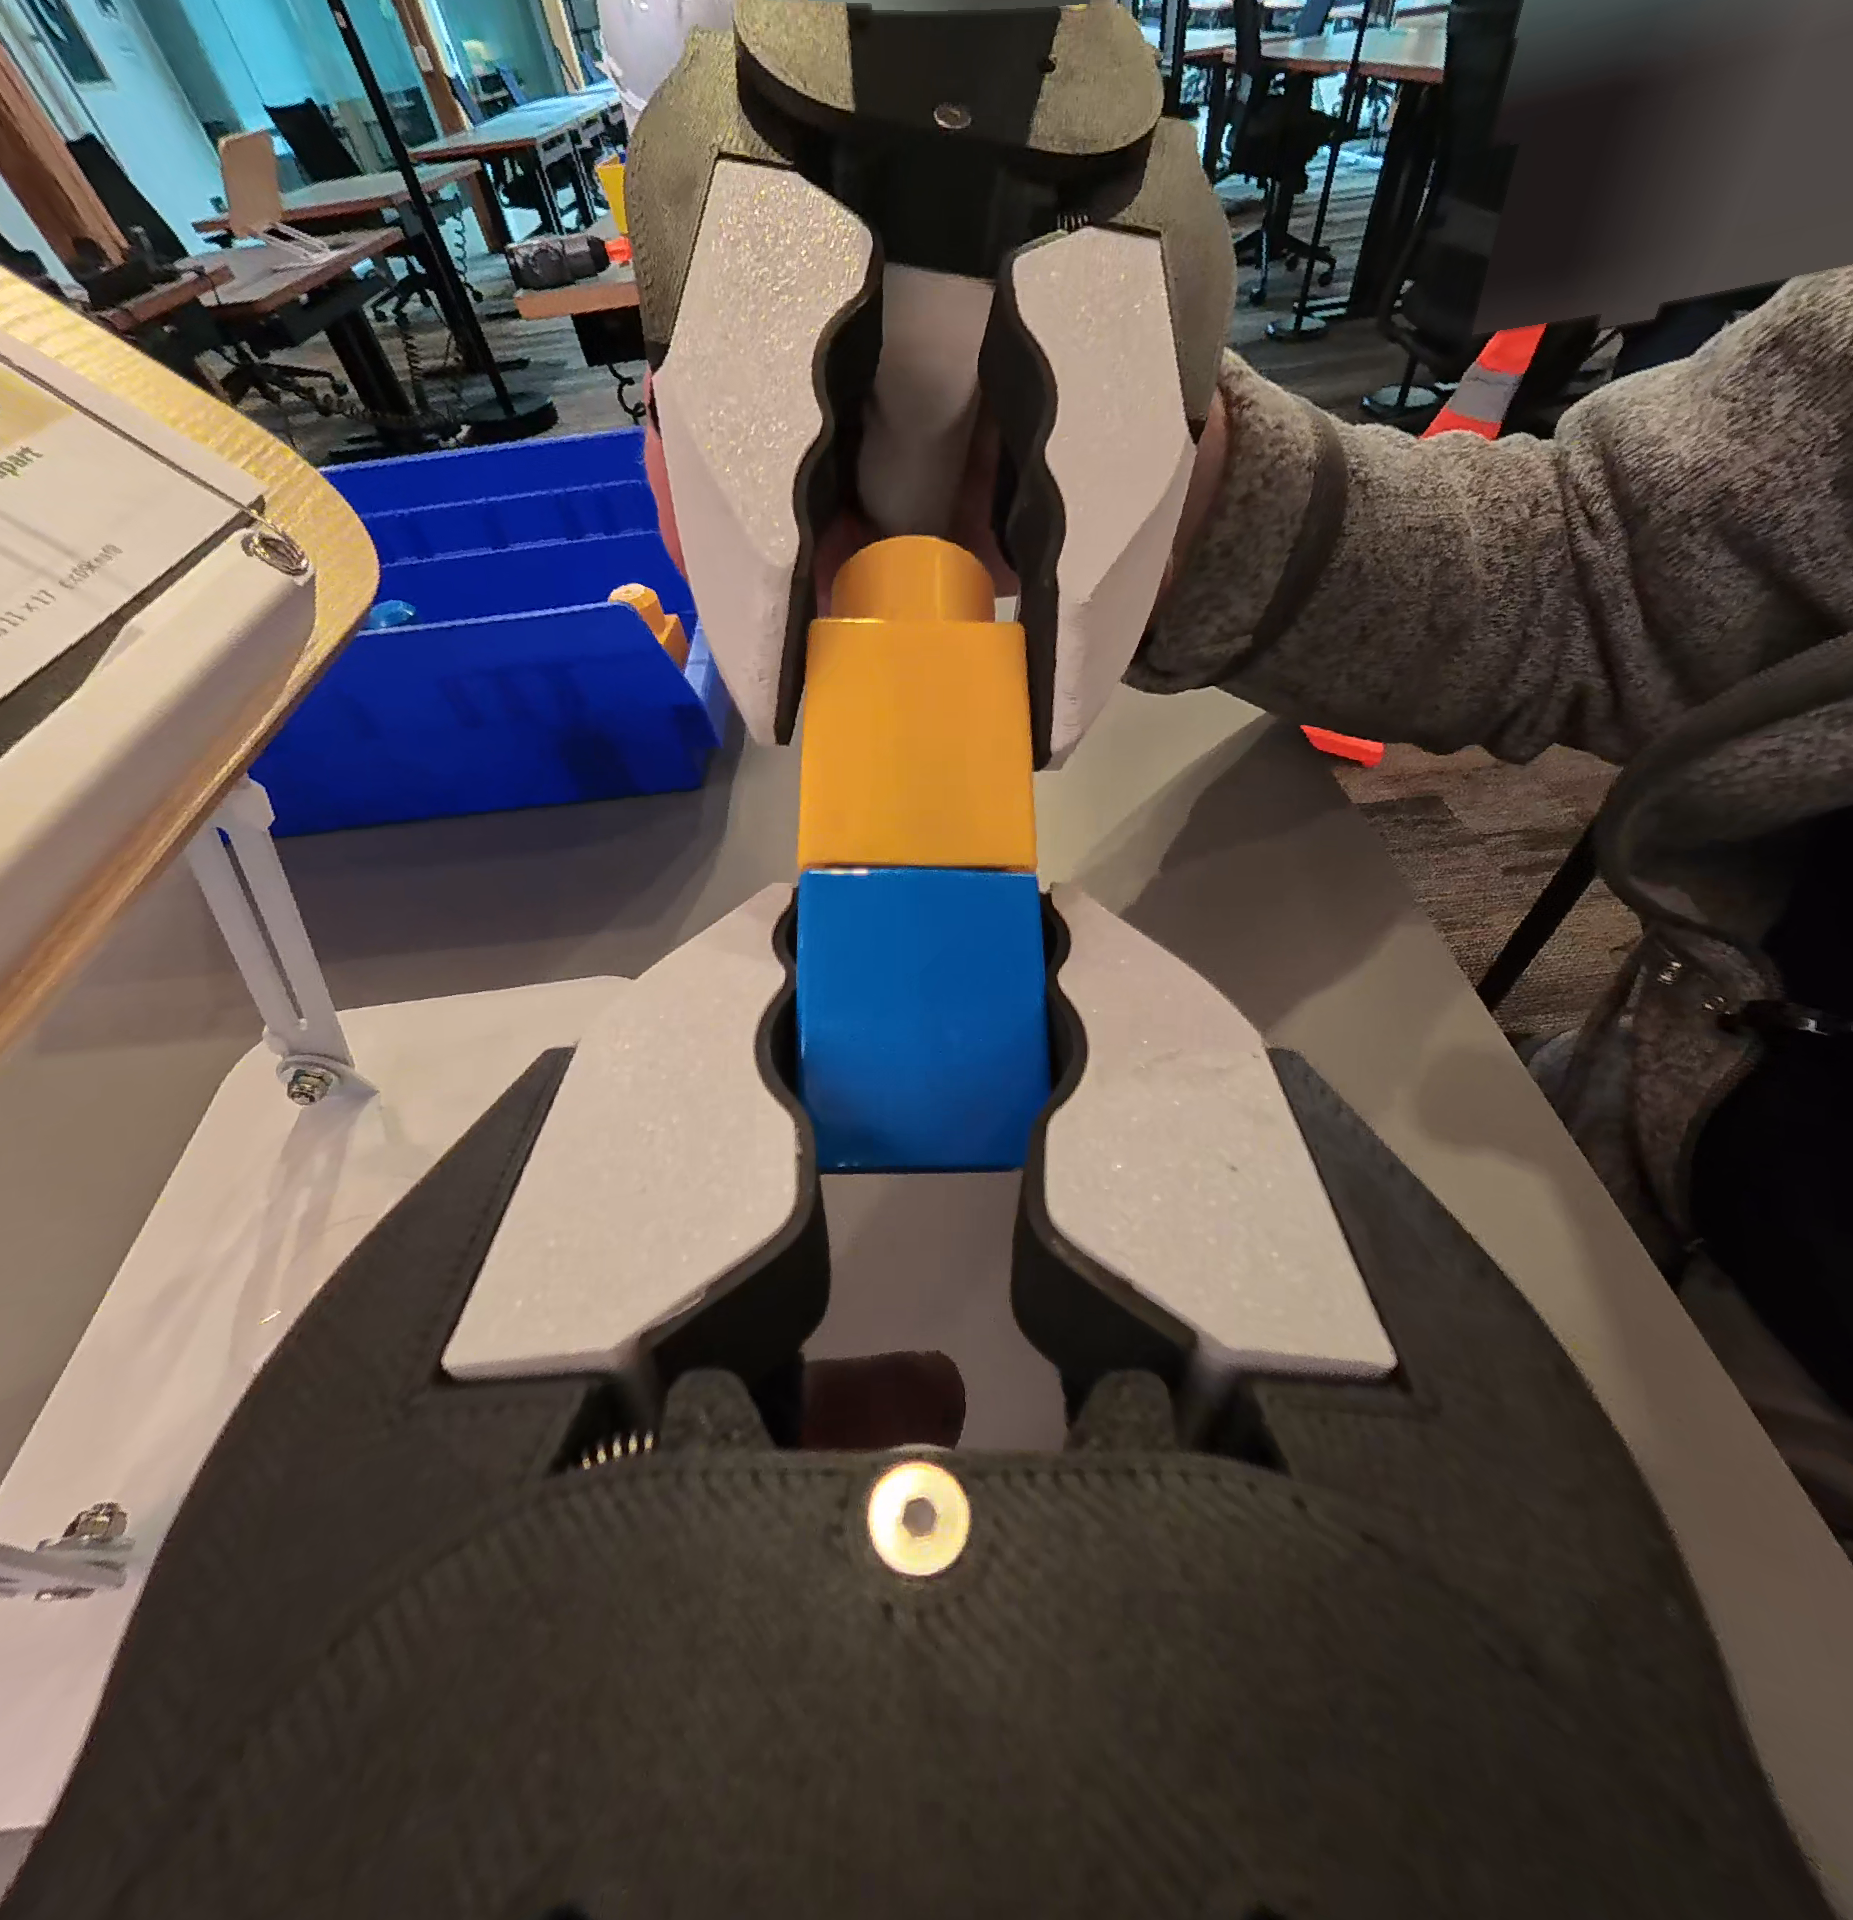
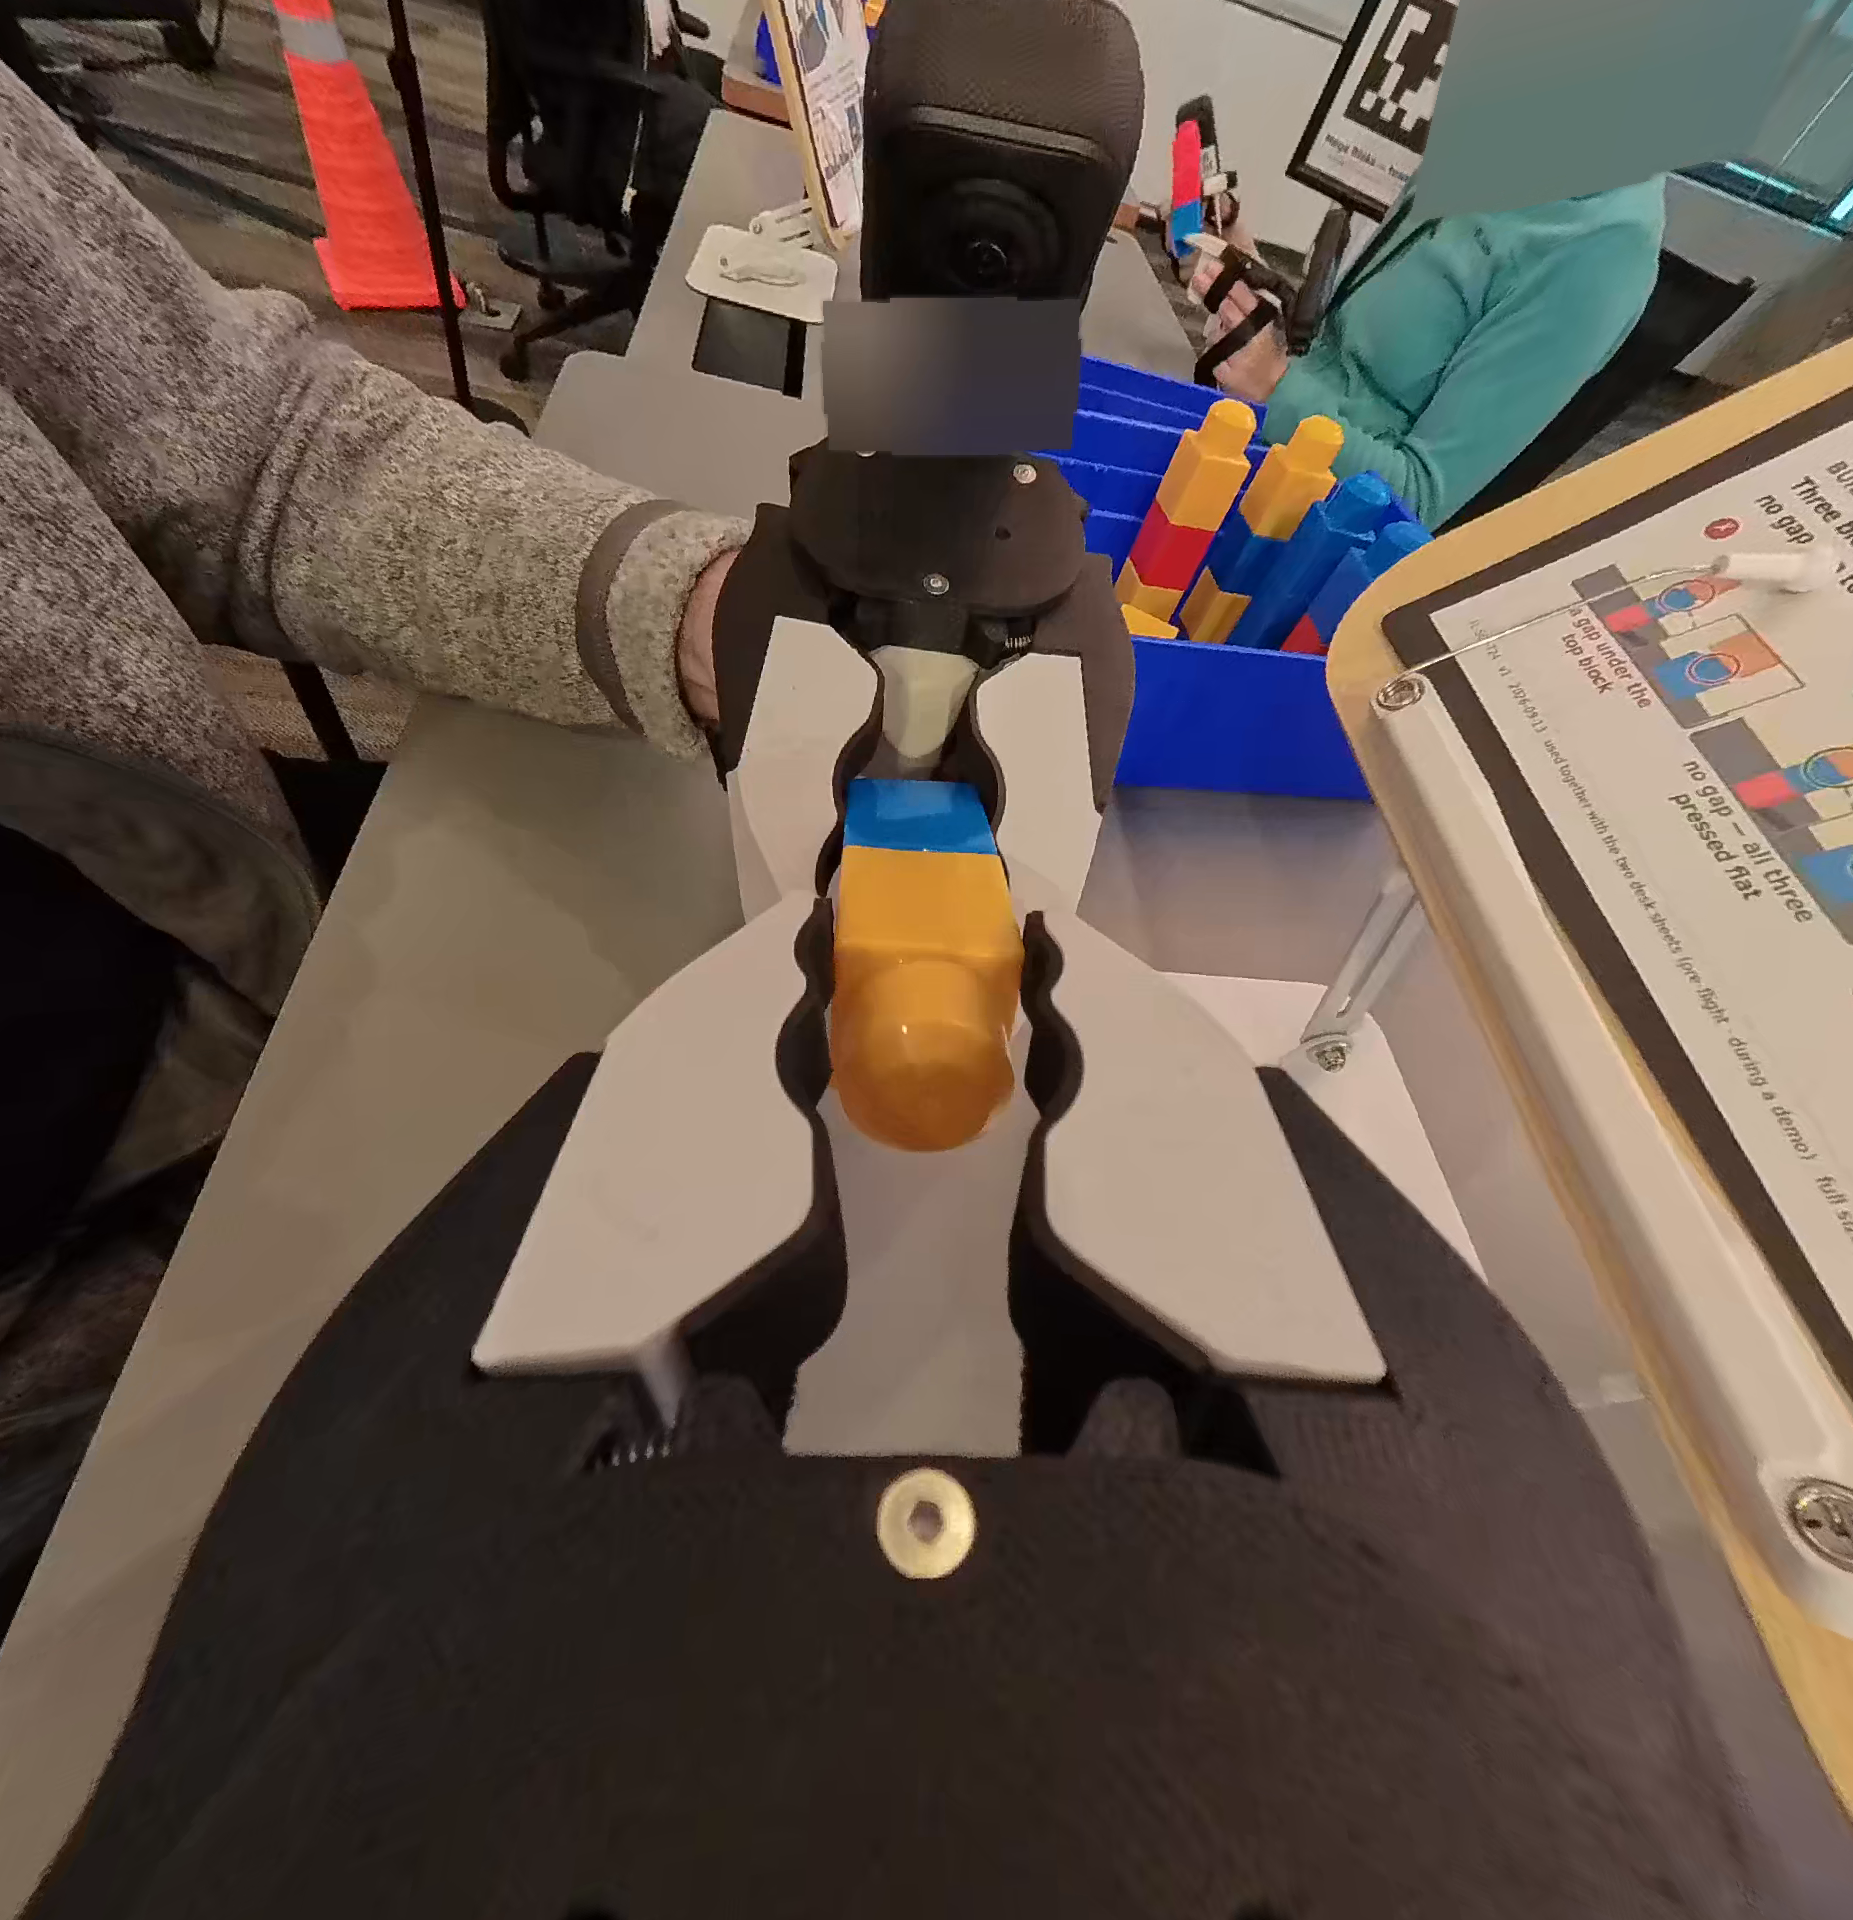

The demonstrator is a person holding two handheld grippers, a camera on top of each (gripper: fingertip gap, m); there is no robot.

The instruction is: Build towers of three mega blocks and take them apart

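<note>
Left gripper (image 1: 922,997): we see both pads pressed on the blue block (image 1: 922,1018), jaws only part open, about block width. Seen from the right wrist cam too, facing us, w/ blue between its fingers.
Right gripper (image 2: 927,997): closed to block width on the yellow block (image 2: 927,935); pads sit against its sides as far as we can tell. Stud end of yellow points back toward the right cam.
Blocks: blue + yellow joined end to end, seam flush, no gap we can see. The pair is held up off the table (image 1: 1265,935), lying roughly horizontal between the 2 grippers, which face each other.
Blue bin (image 2: 1244,707): on the table, beyond the grippers in the right view; in the left view it lies to the left. We see several stacks in it, yellow/red/blue, leaning.
Instruction board (image 2: 1628,831): tilted on a white bracket stand, just beside the bin.
Sleeves: grey knit sleeve (image 1: 1473,540) behind the right gripper; same kind behind the left one.
Background: another person in teal (image 2: 1473,312) at the far table end, orange cone (image 2: 350,166) on the floor.
</note>
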